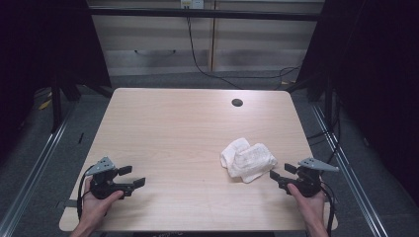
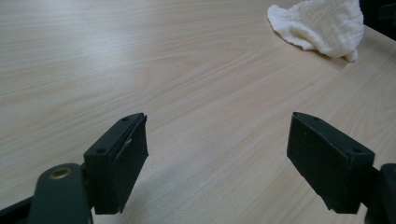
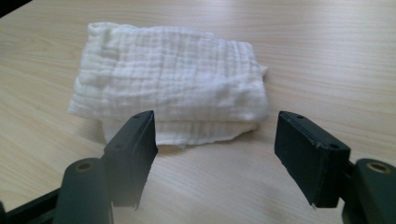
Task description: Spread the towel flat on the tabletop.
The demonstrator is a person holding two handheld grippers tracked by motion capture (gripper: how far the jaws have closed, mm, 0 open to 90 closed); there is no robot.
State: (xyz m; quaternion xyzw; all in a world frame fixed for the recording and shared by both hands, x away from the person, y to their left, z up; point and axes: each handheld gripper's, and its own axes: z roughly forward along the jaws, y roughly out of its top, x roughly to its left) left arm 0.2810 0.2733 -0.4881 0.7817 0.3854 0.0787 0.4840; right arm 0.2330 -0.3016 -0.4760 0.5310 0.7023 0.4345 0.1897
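A white folded cloth (image 1: 248,159) lies on the wooden table (image 1: 168,128), right of centre near the front. My right gripper (image 1: 279,173) is open just to the cloth's right, its jaws pointing at the cloth (image 3: 173,84) with nothing between them. My left gripper (image 1: 132,176) is open at the table's front left, far from the cloth (image 2: 322,28), which shows at the top right of the left gripper view. The open left gripper (image 2: 217,154) holds nothing, and the right gripper (image 3: 215,154) sits close before the cloth's near edge.
A dark round cable hole (image 1: 237,102) sits near the table's far edge. Metal rails (image 1: 34,168) run along both sides of the table on the floor. A black cable (image 1: 207,69) trails behind the table.
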